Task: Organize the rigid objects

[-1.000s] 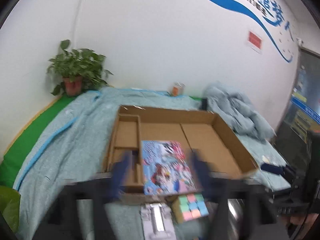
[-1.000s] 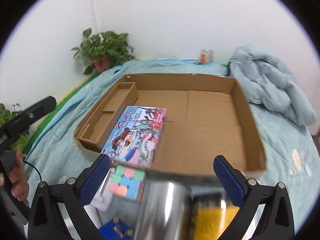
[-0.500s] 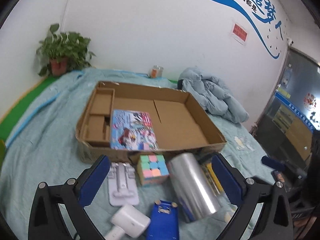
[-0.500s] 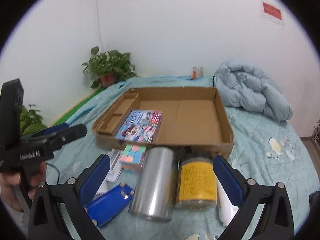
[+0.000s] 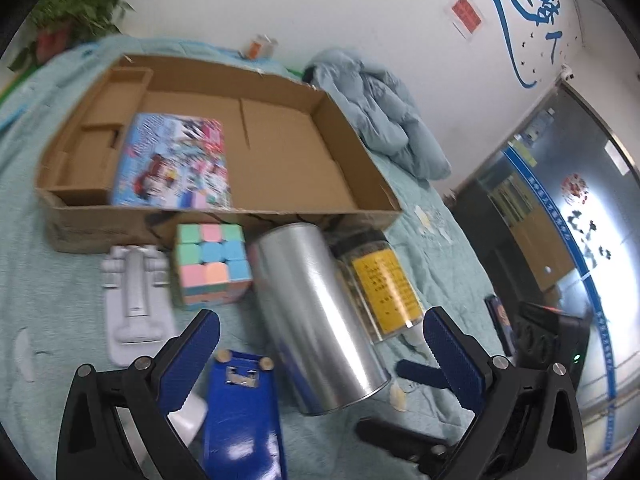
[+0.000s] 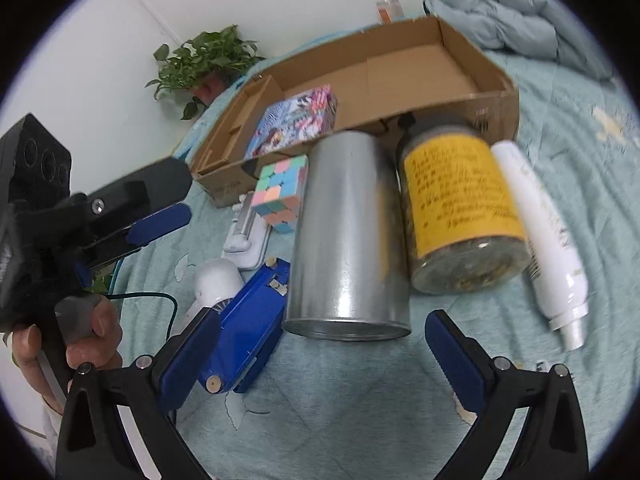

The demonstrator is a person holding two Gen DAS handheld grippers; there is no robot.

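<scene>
left tongs (image 5: 320, 332) released, nothing held | right tongs (image 6: 322, 330) released, over the silver can (image 6: 348, 236) lying on the bed (image 6: 360, 400) | step: approach, one game box (image 5: 172, 164) already in the cardboard tray (image 5: 360, 184) | next: straddle the can, then clench | right view alone shows the white bottle (image 6: 540, 240)

A potted plant (image 6: 204, 62) beside a crumpled quilt (image 5: 380, 108).

Both grippers come down and tilt toward the clutter before the cardboard box (image 5: 256, 216). The left gripper (image 5: 320, 344), blurred and seemingly shut a second ago, now gapes over the silver can (image 5: 320, 320); the right gripper (image 6: 320, 344) hangs just short of the can's rim.
</scene>
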